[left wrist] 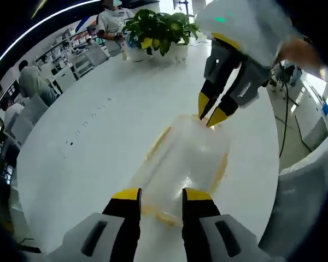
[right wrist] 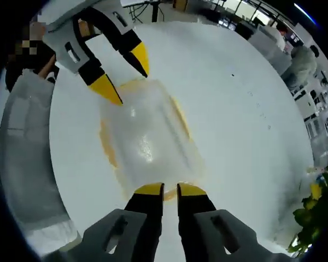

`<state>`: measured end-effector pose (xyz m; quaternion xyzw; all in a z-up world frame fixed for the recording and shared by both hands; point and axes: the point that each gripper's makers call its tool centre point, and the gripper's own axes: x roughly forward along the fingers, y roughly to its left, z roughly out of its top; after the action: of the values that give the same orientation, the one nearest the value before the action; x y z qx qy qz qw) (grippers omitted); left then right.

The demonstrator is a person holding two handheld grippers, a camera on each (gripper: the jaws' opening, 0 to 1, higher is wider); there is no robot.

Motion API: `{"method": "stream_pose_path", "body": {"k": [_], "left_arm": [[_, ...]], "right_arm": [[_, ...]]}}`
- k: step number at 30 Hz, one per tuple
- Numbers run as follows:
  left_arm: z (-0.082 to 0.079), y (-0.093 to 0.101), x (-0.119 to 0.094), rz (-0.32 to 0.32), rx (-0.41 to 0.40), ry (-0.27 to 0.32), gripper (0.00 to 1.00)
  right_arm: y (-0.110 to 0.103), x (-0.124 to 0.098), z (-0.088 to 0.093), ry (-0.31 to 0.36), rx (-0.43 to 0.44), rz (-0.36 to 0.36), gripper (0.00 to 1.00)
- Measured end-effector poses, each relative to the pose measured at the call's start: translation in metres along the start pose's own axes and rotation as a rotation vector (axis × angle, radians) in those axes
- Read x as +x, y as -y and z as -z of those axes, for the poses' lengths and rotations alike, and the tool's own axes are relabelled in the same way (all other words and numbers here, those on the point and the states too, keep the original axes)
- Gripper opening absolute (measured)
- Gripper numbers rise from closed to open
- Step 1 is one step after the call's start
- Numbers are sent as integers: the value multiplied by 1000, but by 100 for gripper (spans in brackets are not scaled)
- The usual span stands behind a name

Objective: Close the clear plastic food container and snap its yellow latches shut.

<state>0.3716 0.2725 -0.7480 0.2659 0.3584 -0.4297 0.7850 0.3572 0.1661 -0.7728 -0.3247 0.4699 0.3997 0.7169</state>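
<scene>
Clear plastic food container (left wrist: 183,166), lid on, lying flat on a white round table (left wrist: 93,136); yellow trim shows along its edges. The same container (right wrist: 145,139) in the right gripper view sits mid-table, with yellow latches (right wrist: 181,117) dimly visible along the sides through the blur.

Left gripper (left wrist: 161,195): black jaws with yellow tips, parted by a narrow gap, tips at the container's near end; whether they pinch a latch there cannot be told. In the right gripper view this gripper (right wrist: 126,73) enters from the upper left, jaws spread, its tips at the container's far end.

Right gripper (right wrist: 170,190): yellow-tipped jaws nearly together, a thin gap between them, tips at the container's near edge over a yellow strip; contact cannot be confirmed. In the left gripper view the same gripper (left wrist: 216,109) comes down from the upper right, tips touching or just above the far edge of the container.

Surroundings: potted green plant (left wrist: 158,30) in a white pot at the table's far edge, well apart from the container; leaves of the plant (right wrist: 317,210) also at the right margin of the right gripper view. White chair (right wrist: 27,158) beside the table. Seated people (left wrist: 30,82) and office desks beyond the table. Nothing lies between the grippers and the container.
</scene>
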Motion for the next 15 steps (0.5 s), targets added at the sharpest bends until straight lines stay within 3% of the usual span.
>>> {"method": "stream_pose_path", "body": {"k": [2,5,8,15], "left_arm": [[-4,4,0,21,-4,25,22],[-8,19,2,116,-46,70,22],[-7,16,5,103,-47,77,21],[-11,26,10,153,-59,125,20]], "right_arm": [[-7,1,-10,65,29,-50,8],[-12,-2,-22,133,74,-105,8],[-11,-4,-30,172,71,-112,9],[-7,-3,-45,237,96,-144,12]]}}
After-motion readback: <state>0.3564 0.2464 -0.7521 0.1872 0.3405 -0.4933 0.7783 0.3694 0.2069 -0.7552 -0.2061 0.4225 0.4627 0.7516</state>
